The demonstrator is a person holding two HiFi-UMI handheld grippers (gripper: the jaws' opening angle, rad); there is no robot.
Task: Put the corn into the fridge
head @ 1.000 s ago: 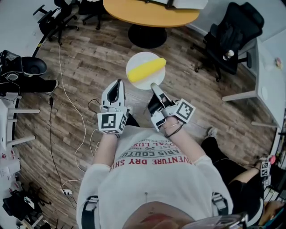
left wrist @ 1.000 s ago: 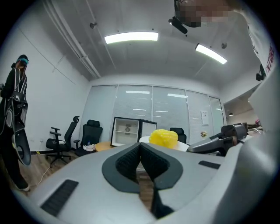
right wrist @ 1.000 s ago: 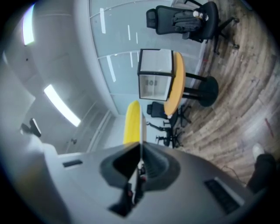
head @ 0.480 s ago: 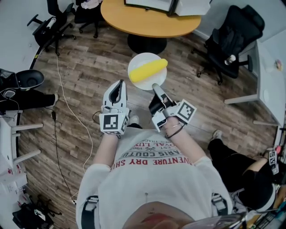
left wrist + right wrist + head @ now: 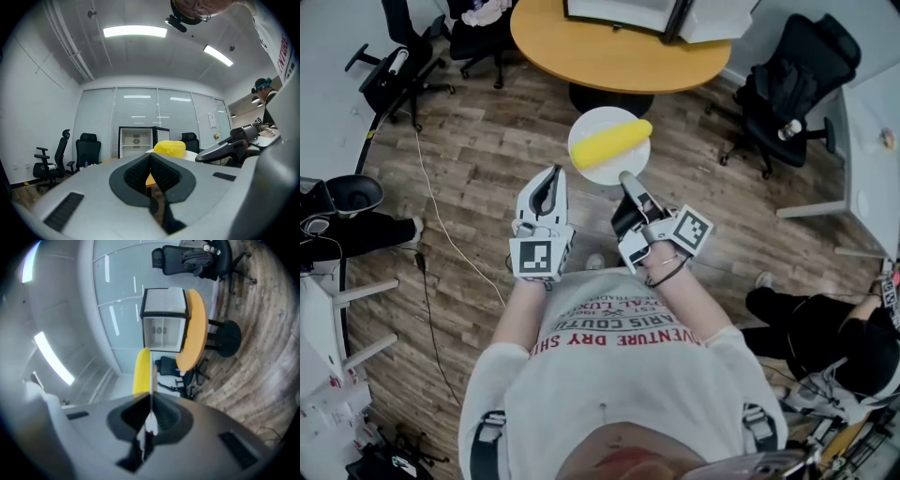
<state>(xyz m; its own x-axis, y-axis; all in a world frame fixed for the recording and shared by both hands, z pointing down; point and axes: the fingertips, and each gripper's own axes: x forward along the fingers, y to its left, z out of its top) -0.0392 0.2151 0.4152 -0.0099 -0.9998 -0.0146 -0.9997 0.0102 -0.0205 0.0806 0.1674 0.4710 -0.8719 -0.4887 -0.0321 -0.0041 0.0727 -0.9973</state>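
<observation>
A yellow corn cob (image 5: 611, 143) lies on a white plate (image 5: 586, 167) held out in front of me. My right gripper (image 5: 626, 180) is shut on the plate's near rim. In the right gripper view the plate (image 5: 153, 376) shows edge-on between the shut jaws (image 5: 151, 401), with the corn (image 5: 141, 370) beside it. My left gripper (image 5: 549, 176) hangs left of the plate, shut on nothing (image 5: 151, 157). From the left gripper view, the corn (image 5: 169, 147) shows just beyond the jaws. A small white fridge (image 5: 630, 11) with its door open stands on the round orange table (image 5: 581, 52); it also shows ahead as the fridge (image 5: 136, 140) (image 5: 164, 319).
Black office chairs stand at the far left (image 5: 389, 66) and the right (image 5: 792, 84) of the table. A white cable (image 5: 441, 216) runs over the wooden floor on the left. A seated person (image 5: 825, 337) is at the lower right, beside a white desk (image 5: 867, 131).
I have walked toward the round table, so the table and the fridge sit nearer in view. Both grippers keep their pose, and the plate with the corn stays held.
</observation>
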